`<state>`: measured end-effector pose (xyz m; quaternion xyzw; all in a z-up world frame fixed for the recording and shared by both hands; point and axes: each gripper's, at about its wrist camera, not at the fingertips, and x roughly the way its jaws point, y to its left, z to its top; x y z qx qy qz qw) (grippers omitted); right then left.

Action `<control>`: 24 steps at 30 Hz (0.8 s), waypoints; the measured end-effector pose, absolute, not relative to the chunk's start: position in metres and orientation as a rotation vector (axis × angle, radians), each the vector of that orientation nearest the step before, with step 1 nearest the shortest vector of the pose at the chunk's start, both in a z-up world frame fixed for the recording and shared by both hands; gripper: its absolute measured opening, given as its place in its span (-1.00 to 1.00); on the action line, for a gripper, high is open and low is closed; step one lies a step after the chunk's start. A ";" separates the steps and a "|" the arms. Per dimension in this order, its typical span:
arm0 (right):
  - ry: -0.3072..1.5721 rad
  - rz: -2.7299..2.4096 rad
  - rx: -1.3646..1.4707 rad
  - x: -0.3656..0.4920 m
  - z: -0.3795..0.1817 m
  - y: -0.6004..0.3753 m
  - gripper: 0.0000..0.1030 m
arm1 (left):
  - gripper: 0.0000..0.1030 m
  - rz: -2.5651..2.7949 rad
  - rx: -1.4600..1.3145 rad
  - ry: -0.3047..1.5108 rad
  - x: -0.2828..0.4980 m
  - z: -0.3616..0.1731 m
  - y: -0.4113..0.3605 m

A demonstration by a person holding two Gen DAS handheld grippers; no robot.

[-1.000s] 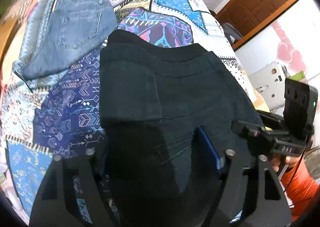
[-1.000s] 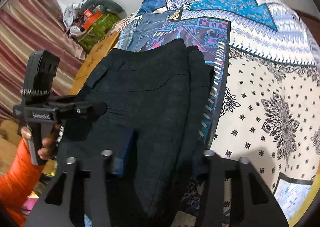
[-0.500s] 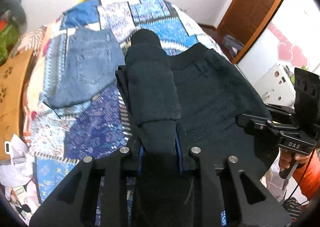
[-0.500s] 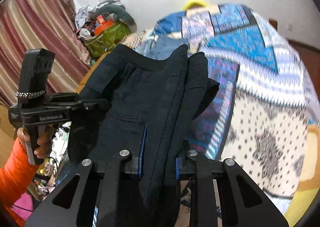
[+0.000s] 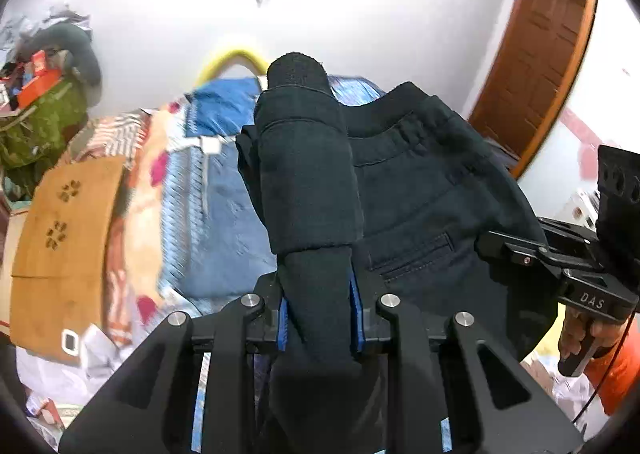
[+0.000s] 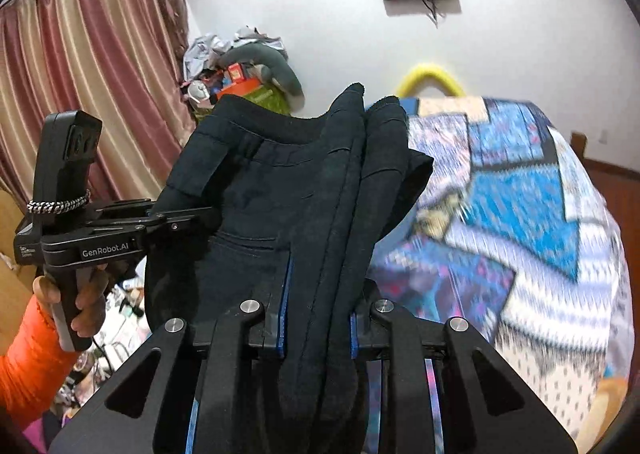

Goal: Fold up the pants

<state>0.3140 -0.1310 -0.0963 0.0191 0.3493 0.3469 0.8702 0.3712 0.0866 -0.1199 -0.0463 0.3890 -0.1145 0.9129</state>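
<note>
The black pants [image 5: 404,190] are lifted off the bed and hang between my two grippers. My left gripper [image 5: 318,310] is shut on a bunched fold of the pants near one side. My right gripper [image 6: 318,318] is shut on the other side of the black pants [image 6: 280,190], with several layers pinched between its blue pads. The waistband is at the far end, raised in the air. Each gripper shows in the other's view: the right one at the right edge [image 5: 560,254], the left one at the left [image 6: 120,230].
The patchwork bedspread [image 6: 520,206] lies below and to the right. Folded blue jeans [image 5: 236,214] lie on the bed. A wooden board [image 5: 60,246] stands at the bed's left side. A clutter pile [image 6: 240,78] and curtains [image 6: 88,86] stand at the left, a brown door [image 5: 536,54] at the right.
Both grippers closed on the black pants and lifted them up off the bed. The cameras tilted upward, so the wall now fills the top of both views.
</note>
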 end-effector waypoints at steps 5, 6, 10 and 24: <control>0.687 0.733 0.036 0.343 -0.096 -0.104 -0.62 | -0.54 -0.184 -0.099 0.785 0.411 -0.118 0.116; 0.683 0.732 0.040 0.351 -0.098 -0.099 -0.63 | -0.54 -0.176 -0.098 0.785 0.420 -0.119 0.121; 0.686 0.724 0.040 0.379 -0.112 -0.081 -0.63 | -0.55 -0.138 -0.086 0.790 0.456 -0.132 0.137; 0.852 0.671 0.067 0.474 -0.195 -0.040 -0.63 | -0.57 -0.059 -0.091 0.925 0.566 -0.237 0.161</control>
